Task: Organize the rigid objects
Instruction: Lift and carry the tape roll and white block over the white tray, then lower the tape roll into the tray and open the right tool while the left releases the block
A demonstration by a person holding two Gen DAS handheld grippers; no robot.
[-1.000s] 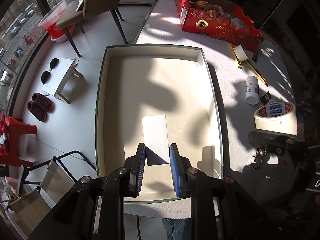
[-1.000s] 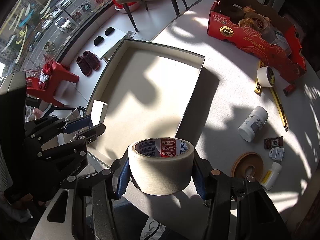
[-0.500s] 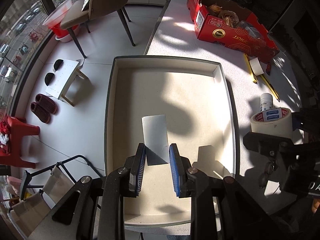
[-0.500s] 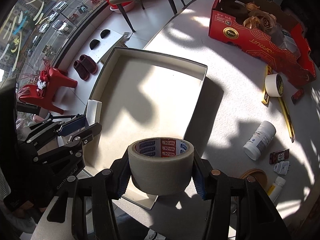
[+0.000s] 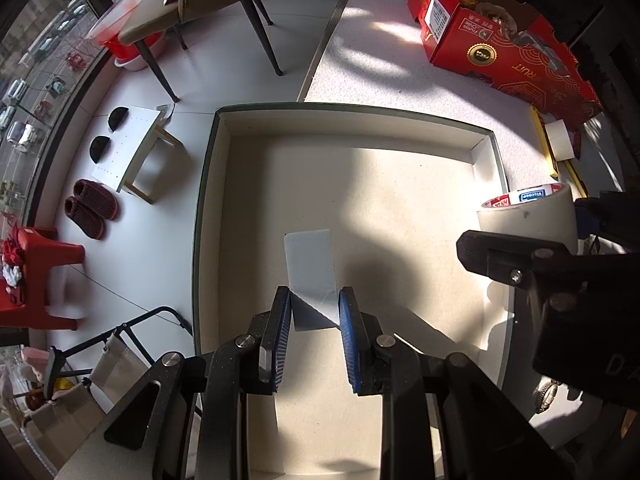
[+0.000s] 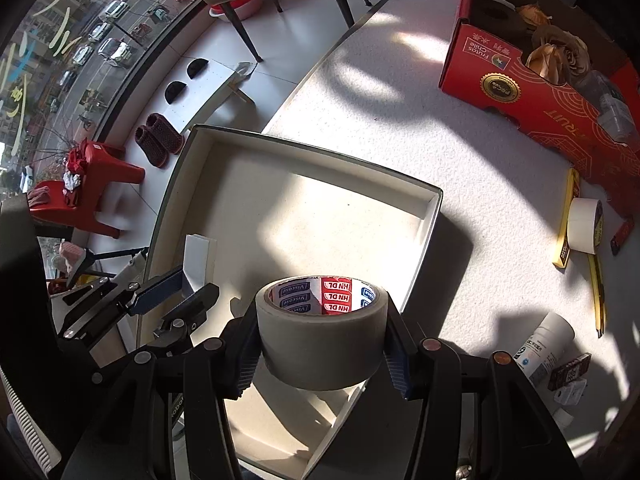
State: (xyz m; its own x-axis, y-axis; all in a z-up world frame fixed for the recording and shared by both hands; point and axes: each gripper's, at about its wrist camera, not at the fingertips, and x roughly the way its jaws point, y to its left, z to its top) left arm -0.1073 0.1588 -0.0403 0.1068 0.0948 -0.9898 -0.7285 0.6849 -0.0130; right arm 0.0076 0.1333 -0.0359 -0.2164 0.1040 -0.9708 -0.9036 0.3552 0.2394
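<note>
My left gripper (image 5: 314, 316) is shut on a flat white box (image 5: 310, 268) and holds it above the floor of the shallow cream tray (image 5: 360, 118). My right gripper (image 6: 322, 346) is shut on a large roll of beige tape (image 6: 320, 344), held over the tray's (image 6: 312, 148) near right corner. The tape roll also shows at the right of the left wrist view (image 5: 528, 216). The left gripper with the white box (image 6: 198, 258) shows at the left of the right wrist view.
On the white table lie a red cardboard box (image 6: 560, 92), a small tape roll (image 6: 584, 224), a yellow ruler (image 6: 566, 220), a pencil (image 6: 596, 284), a white bottle (image 6: 544, 344) and small items. A chair (image 5: 212, 4) and stools stand on the floor left.
Both grippers moved forward and inward over the tray. The tape roll now hangs over the tray's near right corner; the white box is farther into the tray.
</note>
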